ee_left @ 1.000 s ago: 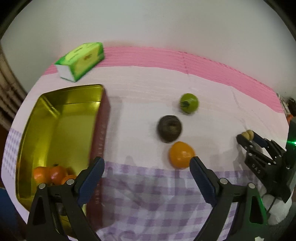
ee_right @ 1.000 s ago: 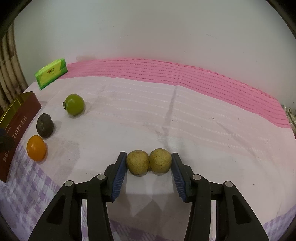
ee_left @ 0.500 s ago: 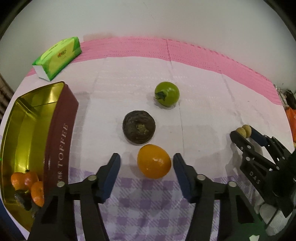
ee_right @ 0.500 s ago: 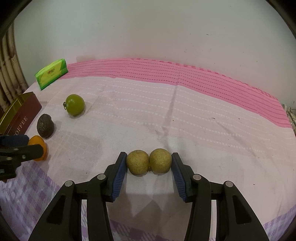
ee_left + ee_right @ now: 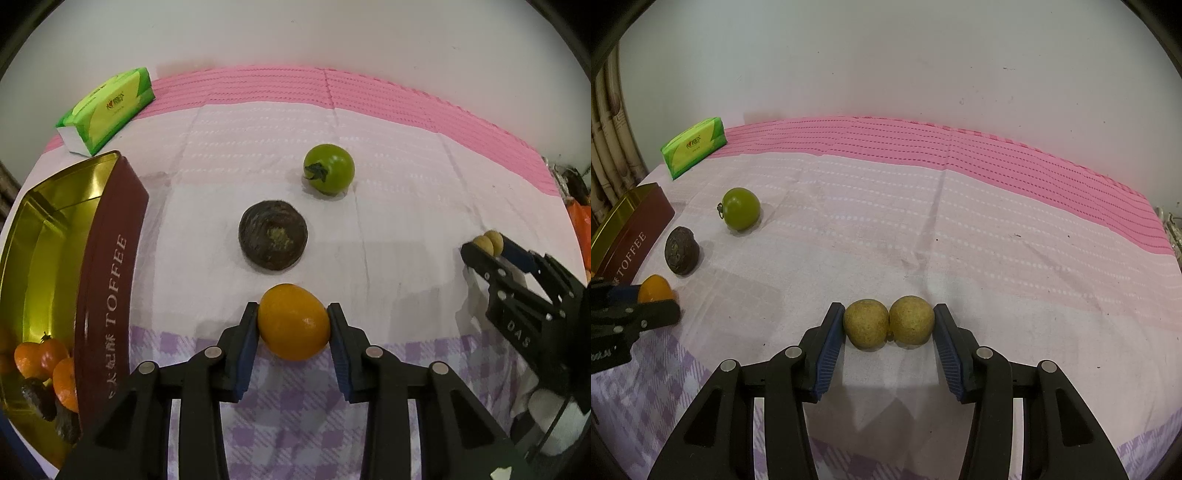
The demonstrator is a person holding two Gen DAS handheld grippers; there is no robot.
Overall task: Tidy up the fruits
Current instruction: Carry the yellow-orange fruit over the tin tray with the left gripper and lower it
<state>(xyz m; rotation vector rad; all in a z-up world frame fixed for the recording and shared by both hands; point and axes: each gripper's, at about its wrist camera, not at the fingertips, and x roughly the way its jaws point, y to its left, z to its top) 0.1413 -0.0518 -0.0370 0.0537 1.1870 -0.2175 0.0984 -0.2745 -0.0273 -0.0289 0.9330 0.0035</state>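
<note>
My left gripper [image 5: 292, 323] is shut on an orange fruit [image 5: 293, 326] that rests on the tablecloth. Beyond it lie a dark brown wrinkled fruit [image 5: 273, 239] and a green fruit [image 5: 328, 173]. A gold toffee tin [image 5: 55, 236] stands at the left and holds several small oranges [image 5: 44, 365] and dark fruits. My right gripper [image 5: 889, 325] is shut on two joined tan round fruits [image 5: 888, 323] held against the cloth. In the right wrist view the orange fruit [image 5: 655, 290], dark fruit [image 5: 682, 250], green fruit [image 5: 741, 208] and tin [image 5: 631, 232] lie at the left.
A green tissue pack [image 5: 107, 109] lies at the back left by the white wall. The table carries a pink and white cloth [image 5: 923, 221] with a purple checked cloth [image 5: 295, 417] at the front. Dark clutter [image 5: 572, 184] sits at the far right edge.
My left gripper moved right from over the tin to the orange fruit and closed on it. My right gripper stayed still, holding the two tan fruits.
</note>
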